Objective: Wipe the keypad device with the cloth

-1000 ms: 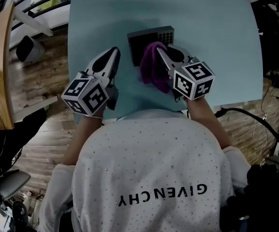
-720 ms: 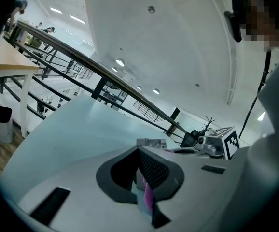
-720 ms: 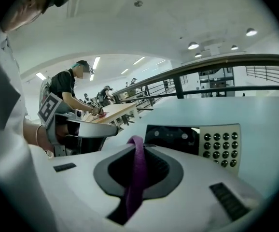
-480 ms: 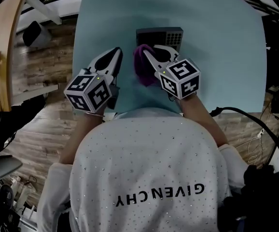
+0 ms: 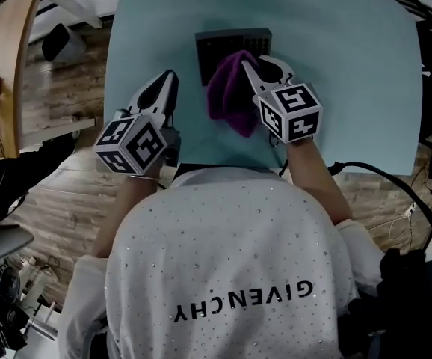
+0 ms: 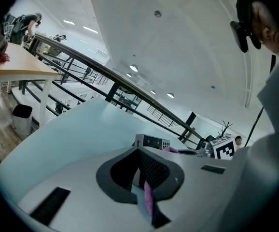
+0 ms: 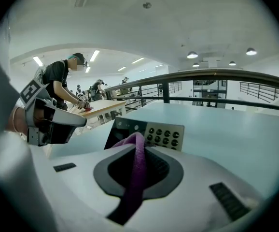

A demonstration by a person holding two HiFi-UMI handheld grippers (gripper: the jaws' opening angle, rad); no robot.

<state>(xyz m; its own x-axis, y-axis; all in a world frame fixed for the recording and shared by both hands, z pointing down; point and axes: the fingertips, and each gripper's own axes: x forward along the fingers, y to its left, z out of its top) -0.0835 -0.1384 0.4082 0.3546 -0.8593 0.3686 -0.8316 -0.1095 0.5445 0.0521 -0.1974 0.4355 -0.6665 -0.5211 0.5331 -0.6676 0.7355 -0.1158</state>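
Observation:
The dark grey keypad device (image 5: 227,45) lies on the light blue table (image 5: 335,73), its button block (image 7: 164,136) on its right side. A purple cloth (image 5: 229,96) hangs over the device's near edge, and my right gripper (image 5: 247,66) is shut on it. In the right gripper view the cloth (image 7: 137,170) runs between the jaws of that gripper (image 7: 139,151), with the device (image 7: 125,129) just beyond. My left gripper (image 5: 170,79) hovers left of the device, jaws together and nothing held. From the left gripper (image 6: 140,168) the device (image 6: 151,141) shows ahead to the right.
The table's near edge (image 5: 223,164) runs just in front of the person's body. Wooden floor (image 5: 66,111), a bin (image 5: 59,43) and a wooden bench (image 5: 3,66) lie to the left. A black cable (image 5: 395,189) trails at the right. A person (image 7: 62,83) works at a far bench.
My right gripper has swung the cloth left and then back right along the device's near edge. The left gripper has stayed beside the device.

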